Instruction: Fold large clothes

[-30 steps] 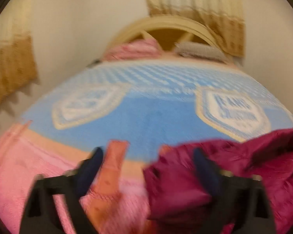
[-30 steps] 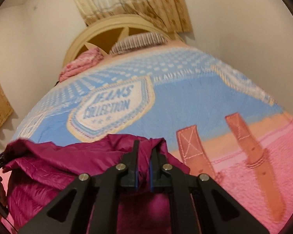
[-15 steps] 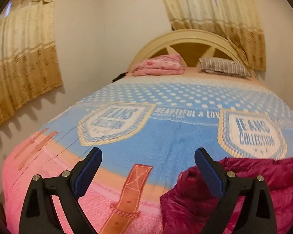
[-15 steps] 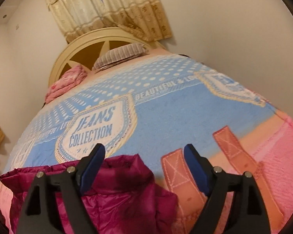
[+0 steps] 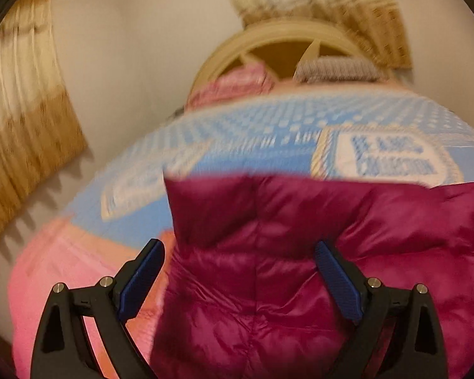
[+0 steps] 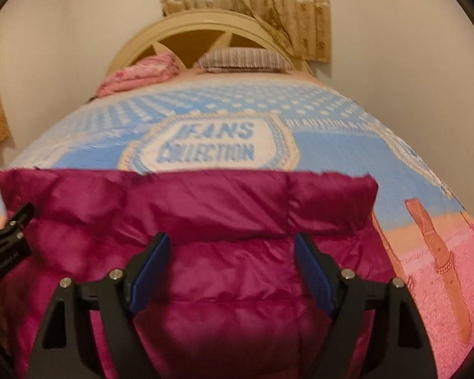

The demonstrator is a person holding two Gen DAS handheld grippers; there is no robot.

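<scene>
A magenta puffer jacket (image 5: 300, 221) (image 6: 189, 202) lies folded on the near end of the bed, its far edge straight. My left gripper (image 5: 238, 246) is open over the jacket's left part; the padded fabric shows between its blue pads (image 5: 142, 274), which do not press on it. My right gripper (image 6: 232, 238) hovers over the jacket's middle. Its jaws are closing but still stand wide, with fabric in the gap and neither pad pressing it. The left gripper's black finger (image 6: 9, 237) shows at the left edge of the right wrist view.
The bed carries a blue and pink blanket (image 6: 331, 151) printed with badges and belt straps. A striped pillow (image 6: 243, 58) and a folded pink cloth (image 6: 142, 72) lie by the cream headboard (image 6: 186, 28). Curtains (image 5: 25, 132) hang on the left wall and behind the bed.
The right gripper, shut on the jacket a second ago, has opened. Both grippers have swung in over the jacket, which now fills the lower part of both views.
</scene>
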